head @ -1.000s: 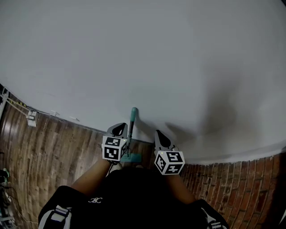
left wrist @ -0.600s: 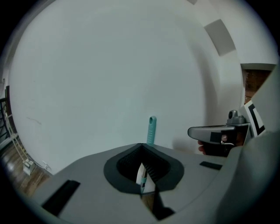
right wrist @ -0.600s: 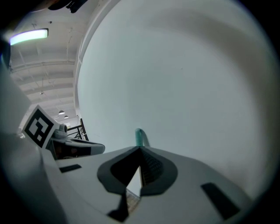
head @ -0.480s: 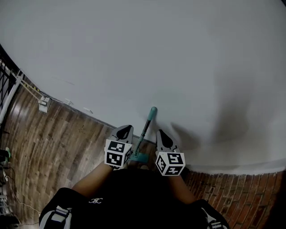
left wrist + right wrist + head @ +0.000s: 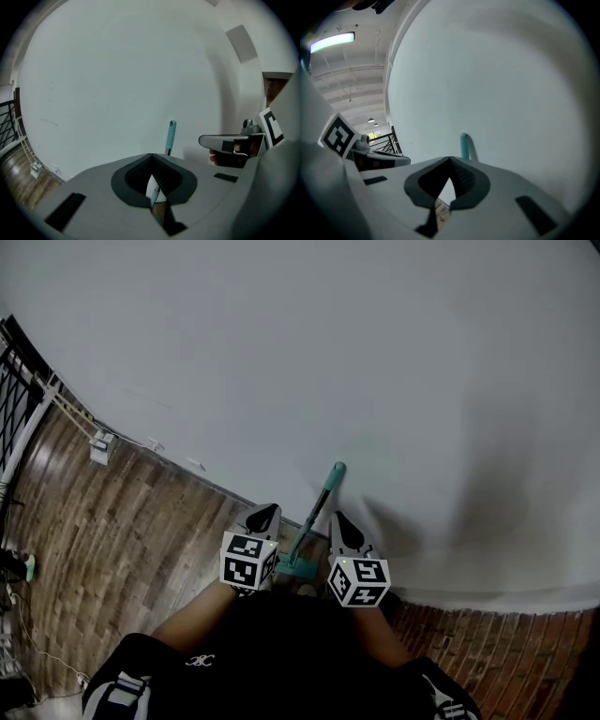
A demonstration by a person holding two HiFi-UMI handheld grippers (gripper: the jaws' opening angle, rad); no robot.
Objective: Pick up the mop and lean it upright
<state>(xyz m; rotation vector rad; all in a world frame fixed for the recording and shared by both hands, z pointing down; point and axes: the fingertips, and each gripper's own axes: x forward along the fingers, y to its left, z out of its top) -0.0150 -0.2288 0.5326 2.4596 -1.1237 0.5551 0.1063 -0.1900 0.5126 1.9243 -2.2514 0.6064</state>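
The left gripper (image 5: 262, 518) was closed tight on nothing, its jaws meeting tip to tip just left of the mop (image 5: 317, 517). A slice of the mop's shaft showed through the hollow behind the tips, but it lay beyond them rather than pinched. The right gripper (image 5: 337, 522) looked likewise closed and empty, just right of the mop. As far as the head view showed, neither gripper touched the shaft.

The mop stood between them, steeply upright. Its teal handle end (image 5: 336, 472) rested against the white wall (image 5: 375, 352) behind it and leaned off to the right. The mop head (image 5: 295, 568) sat below on the wooden floor (image 5: 122, 521), close in front of the person.

The lean seemed already made, so the step in hand was probably to leave the mop standing. To do that well, both grippers would draw straight back from the mop, each keeping to its own side so that no jaw or marker cube brushed the shaft.

The sideways tilt was the weak point. A smooth wall gives the handle end little to catch on, and it could slide further right. If it looked unsteady, one gripper would best open, take the shaft low down and bring the handle end more squarely over the mop head. The mop head also needed to sit flat on the floor, since a skewed one could creep away from under the handle.
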